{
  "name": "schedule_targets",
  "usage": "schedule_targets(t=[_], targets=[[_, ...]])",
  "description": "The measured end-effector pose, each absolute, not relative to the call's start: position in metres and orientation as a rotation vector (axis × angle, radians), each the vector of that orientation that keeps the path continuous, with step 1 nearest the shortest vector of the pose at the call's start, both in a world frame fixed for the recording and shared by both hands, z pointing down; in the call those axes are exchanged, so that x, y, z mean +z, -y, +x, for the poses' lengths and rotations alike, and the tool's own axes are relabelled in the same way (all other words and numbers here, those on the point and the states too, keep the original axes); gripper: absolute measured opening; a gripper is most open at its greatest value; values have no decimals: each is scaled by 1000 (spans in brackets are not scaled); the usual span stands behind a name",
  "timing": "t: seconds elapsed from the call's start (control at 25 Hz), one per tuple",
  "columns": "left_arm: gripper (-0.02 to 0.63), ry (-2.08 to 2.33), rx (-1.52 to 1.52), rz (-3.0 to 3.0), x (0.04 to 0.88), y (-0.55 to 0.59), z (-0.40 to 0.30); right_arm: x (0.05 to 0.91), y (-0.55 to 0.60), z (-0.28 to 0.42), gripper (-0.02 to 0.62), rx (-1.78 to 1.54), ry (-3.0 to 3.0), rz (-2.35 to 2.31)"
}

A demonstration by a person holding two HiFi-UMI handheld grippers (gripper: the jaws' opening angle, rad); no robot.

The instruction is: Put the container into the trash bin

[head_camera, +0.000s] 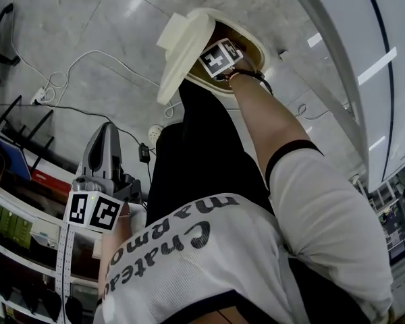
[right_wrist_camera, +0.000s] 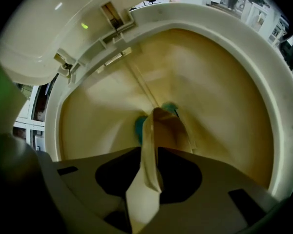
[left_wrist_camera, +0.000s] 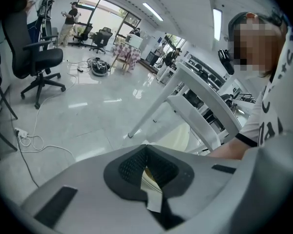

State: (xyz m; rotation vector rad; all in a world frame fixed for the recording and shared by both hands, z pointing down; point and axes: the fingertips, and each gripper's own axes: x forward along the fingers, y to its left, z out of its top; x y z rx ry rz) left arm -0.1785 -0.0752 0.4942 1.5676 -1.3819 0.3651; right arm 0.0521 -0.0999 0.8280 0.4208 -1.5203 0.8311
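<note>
The cream trash bin (head_camera: 258,40) stands on the floor with its lid (head_camera: 182,46) swung up. My right gripper (right_wrist_camera: 150,147) points steeply down into it; in the head view only its marker cube (head_camera: 220,57) shows at the bin's mouth. A beige paper container (right_wrist_camera: 162,130) hangs between its jaws, over the liner and something teal (right_wrist_camera: 170,106) at the bottom. The jaws stand a little apart around the container's wall, and I see no press on it. My left gripper (head_camera: 105,132) is low at the left, away from the bin, its pads (left_wrist_camera: 129,167) together.
White cables and a power strip (head_camera: 40,96) lie on the grey floor left of the bin. A dark shelf unit (head_camera: 20,208) lies along the left edge. White table legs (left_wrist_camera: 195,96) rise beside the bin (left_wrist_camera: 179,138), and an office chair (left_wrist_camera: 36,57) stands further off.
</note>
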Motion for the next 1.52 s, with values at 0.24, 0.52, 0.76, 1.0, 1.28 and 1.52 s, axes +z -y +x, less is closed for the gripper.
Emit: schedule_targets(t=[0.24, 0.52, 0.76, 1.0, 1.28, 1.52], targets=[[23, 1397, 328, 1567, 489, 77, -179, 820, 102, 54, 164, 901, 1507, 466], [23, 1362, 259, 1682, 457, 88, -156, 764, 93, 53, 164, 956, 1547, 571], [23, 1370, 175, 1821, 402, 86, -153, 689, 64, 60, 163, 1070, 1546, 725], [23, 1395, 38, 1993, 329, 79, -154, 606, 60, 59, 135, 1151, 1637, 975], [23, 1398, -59, 2076, 266, 18, -161, 493, 30, 40, 92, 1256, 1795, 1162], [23, 1400, -200, 2161, 205, -11, -167, 404, 20, 32, 80, 1261, 1973, 1309]])
